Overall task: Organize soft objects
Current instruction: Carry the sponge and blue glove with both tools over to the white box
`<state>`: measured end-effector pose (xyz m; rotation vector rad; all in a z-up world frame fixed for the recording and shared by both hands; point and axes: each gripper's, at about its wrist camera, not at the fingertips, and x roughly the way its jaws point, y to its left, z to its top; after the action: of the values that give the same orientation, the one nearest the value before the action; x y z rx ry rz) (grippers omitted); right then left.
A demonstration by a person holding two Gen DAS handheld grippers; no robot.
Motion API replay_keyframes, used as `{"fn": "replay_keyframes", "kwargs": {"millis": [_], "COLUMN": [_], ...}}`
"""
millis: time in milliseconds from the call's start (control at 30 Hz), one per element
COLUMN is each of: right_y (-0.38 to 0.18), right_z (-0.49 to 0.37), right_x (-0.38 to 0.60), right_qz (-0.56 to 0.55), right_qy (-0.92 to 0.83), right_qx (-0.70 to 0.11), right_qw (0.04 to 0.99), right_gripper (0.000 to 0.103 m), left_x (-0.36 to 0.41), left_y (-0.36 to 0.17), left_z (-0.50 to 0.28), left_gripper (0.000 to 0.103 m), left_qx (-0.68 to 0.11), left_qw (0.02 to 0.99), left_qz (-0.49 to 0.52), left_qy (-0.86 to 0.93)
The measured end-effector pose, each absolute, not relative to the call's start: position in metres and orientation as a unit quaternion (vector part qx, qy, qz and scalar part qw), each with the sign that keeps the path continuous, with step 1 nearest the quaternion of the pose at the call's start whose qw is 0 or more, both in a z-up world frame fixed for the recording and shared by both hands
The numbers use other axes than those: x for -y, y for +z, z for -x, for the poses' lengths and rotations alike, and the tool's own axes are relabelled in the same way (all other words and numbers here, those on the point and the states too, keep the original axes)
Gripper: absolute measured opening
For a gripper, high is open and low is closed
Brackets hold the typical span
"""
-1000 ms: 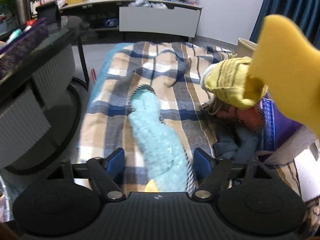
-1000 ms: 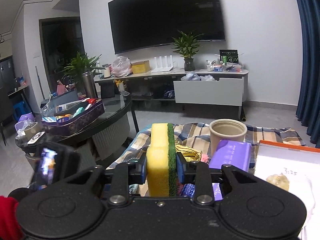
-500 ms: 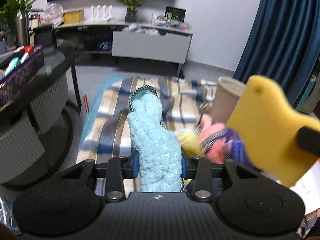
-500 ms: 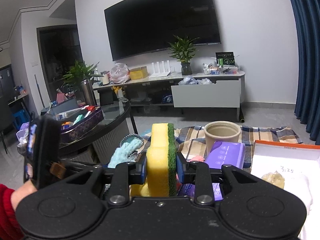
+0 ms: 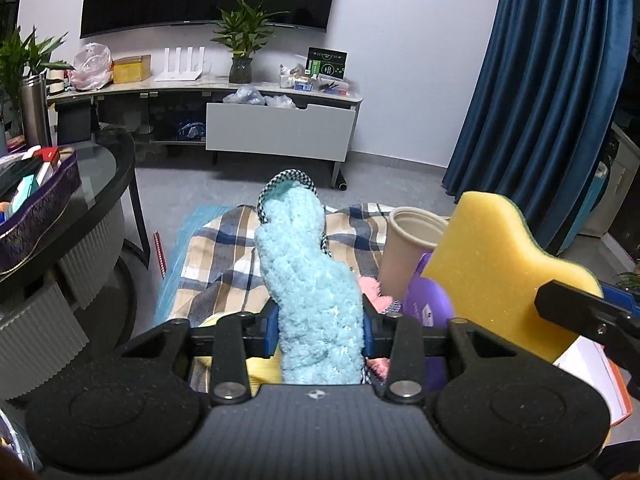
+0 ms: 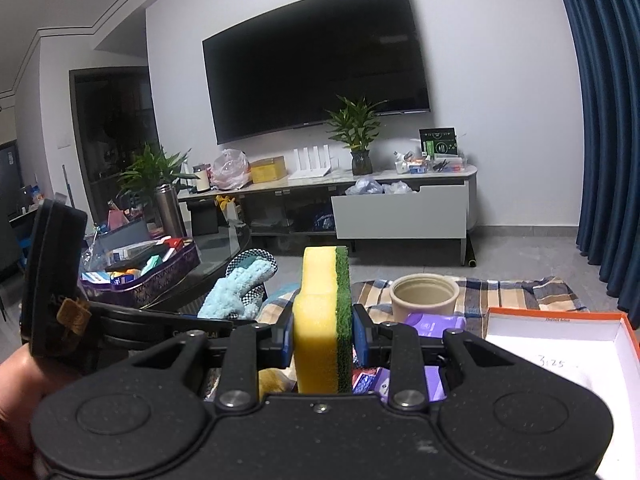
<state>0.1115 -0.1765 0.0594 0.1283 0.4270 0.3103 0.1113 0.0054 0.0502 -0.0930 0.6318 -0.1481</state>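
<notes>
Both grippers were loaded — left gripper point(image 5: 320, 330) clamped fluffy mitt point(image 5: 310, 280), right gripper point(image 6: 322, 338) squeezed sponge point(image 6: 323, 320) — floppy mitt could slip w/ fast swings.

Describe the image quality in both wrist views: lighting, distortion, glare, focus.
Left wrist view: dim indoor light, strong fisheye bending of the curtain; the blue fluffy mitt held in the left gripper looks slightly soft. Right wrist view: same barrel distortion, dark corners, no glare on the TV; the sponge in the right gripper is sharp.
</notes>
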Motion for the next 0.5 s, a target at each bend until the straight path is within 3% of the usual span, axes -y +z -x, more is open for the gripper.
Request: {"fn": "replay_keyframes", "kwargs": {"millis": [500], "right_y": [0.074], "right_z": [-0.103], "right_x": [0.205], "right_qz": [-0.074], "right_qy": [0.125], "right_qx": [-0.190], "right_qw": [0.971], "right_gripper": [0.036], "left_x": [0.025], "left_y": [0.070], "left_z": [-0.106], "left_gripper": [0.038], "left_qx": [-0.300], "left_qw": [0.949], "left_qz": [0.028], "left_qy": [-0.098]}}
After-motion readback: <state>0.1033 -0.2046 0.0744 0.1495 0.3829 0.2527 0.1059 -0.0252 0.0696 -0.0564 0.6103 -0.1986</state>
